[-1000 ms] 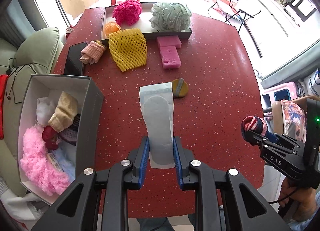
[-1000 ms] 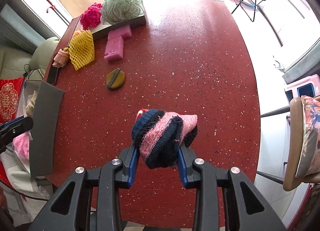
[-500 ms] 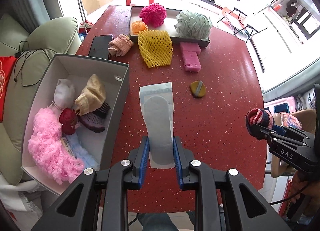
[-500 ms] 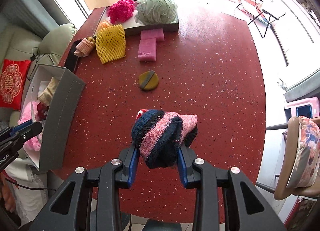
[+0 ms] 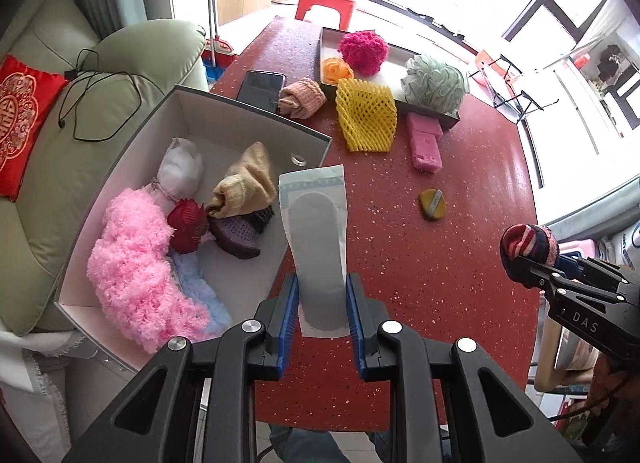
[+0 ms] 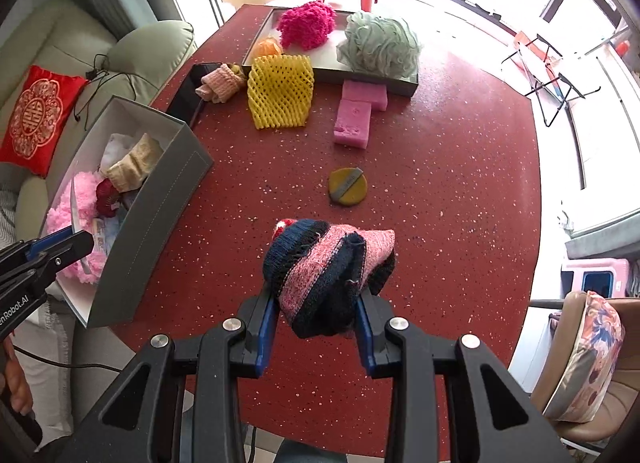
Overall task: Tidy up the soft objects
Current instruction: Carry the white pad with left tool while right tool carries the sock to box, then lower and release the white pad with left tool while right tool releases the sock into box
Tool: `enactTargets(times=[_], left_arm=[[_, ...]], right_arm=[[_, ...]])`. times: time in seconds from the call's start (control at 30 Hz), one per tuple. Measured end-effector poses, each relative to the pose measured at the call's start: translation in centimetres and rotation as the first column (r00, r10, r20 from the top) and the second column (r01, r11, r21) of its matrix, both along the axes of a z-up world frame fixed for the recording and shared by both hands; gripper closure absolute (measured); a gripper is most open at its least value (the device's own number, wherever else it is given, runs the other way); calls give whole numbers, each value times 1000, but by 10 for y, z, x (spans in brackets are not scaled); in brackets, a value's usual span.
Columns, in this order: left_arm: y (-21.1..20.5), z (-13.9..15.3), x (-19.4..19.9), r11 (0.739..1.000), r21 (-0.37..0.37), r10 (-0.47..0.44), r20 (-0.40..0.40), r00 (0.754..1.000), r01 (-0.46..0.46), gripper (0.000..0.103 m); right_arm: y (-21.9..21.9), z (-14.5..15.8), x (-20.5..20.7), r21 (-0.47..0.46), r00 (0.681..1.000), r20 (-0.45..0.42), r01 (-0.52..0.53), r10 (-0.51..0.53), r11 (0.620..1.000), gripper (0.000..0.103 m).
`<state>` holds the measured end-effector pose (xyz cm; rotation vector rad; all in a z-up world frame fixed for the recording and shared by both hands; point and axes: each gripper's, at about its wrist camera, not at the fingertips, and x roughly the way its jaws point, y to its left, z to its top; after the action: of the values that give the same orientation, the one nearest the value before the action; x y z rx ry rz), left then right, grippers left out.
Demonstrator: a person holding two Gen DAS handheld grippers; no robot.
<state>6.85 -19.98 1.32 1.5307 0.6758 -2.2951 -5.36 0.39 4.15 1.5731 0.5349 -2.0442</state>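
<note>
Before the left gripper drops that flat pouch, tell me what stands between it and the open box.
Nothing visible does. The left gripper holds the flat pouch over the near wall of the open box, with only air below. Inside, the bare floor beside the purple knit piece is free; soft items fill the rest.

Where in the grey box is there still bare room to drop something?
The grey box has bare floor along its table-side wall, beside the purple knit piece, and in the far corner. The sofa side is crowded with pink fluff.
</note>
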Motion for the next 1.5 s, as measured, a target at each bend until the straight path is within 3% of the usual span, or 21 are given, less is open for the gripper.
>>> enactTargets(times=[0.3, 0.67, 0.97, 1.5], left_arm=[[-37, -4, 38, 990, -21, 142, 12, 990, -141, 78], [-73, -9, 67, 961, -81, 269, 39, 962, -265, 78], [-84, -18, 65, 956, -94, 284, 65, 957, -277, 78], [-89, -23, 37, 967, -92, 246, 80, 966, -239, 78]], right_arm=[[-56, 3, 20, -14, 991, 15, -134, 134, 991, 66], [-136, 6, 51, -56, 951, 48, -302, 304, 952, 66], [-182, 6, 66, -85, 928, 78, -358, 364, 930, 66], [-194, -4, 54, -77, 931, 109, -342, 348, 937, 66]])
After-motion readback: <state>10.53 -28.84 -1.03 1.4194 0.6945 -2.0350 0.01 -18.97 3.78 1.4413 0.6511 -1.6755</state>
